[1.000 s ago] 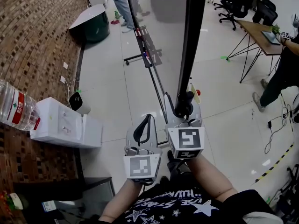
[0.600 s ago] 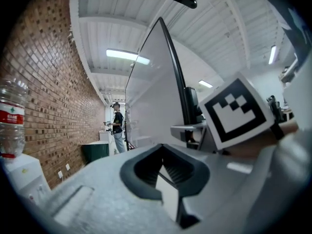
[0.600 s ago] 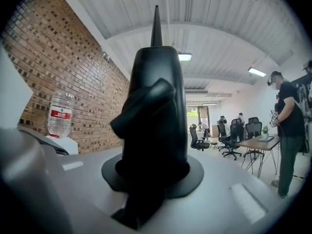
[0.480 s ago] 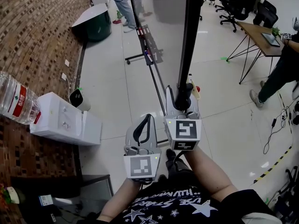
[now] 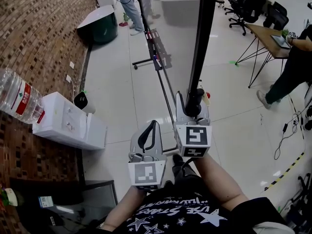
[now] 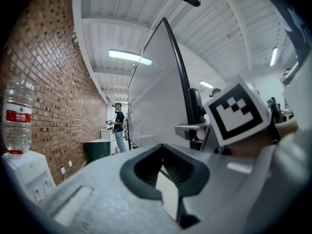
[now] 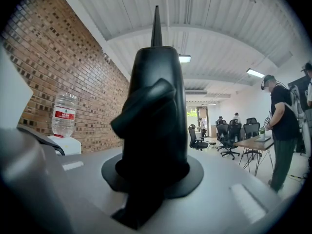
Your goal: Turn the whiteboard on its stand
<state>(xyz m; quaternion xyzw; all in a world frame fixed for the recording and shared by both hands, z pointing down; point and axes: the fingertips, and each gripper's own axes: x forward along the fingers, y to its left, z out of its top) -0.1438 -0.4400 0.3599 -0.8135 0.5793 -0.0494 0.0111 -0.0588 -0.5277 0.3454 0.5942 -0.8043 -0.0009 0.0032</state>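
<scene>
One grip set: right gripper [image 5: 193,107] clamped the black plastic knob [image 7: 155,121] on the black stand post [image 5: 204,43]; left gripper [image 5: 154,126] closed, empty; tall grey-white whiteboard [image 6: 151,96] apparently not yet turned.

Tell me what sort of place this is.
Probably an open-plan office or lab: office chairs and a desk stand at the far side, a water dispenser sits by the brick wall, and there is a large whiteboard.

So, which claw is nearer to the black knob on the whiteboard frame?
Right. The right claw grips the black knob on the whiteboard frame; the left claw hangs apart from it, to its left and closer to the person.
</scene>
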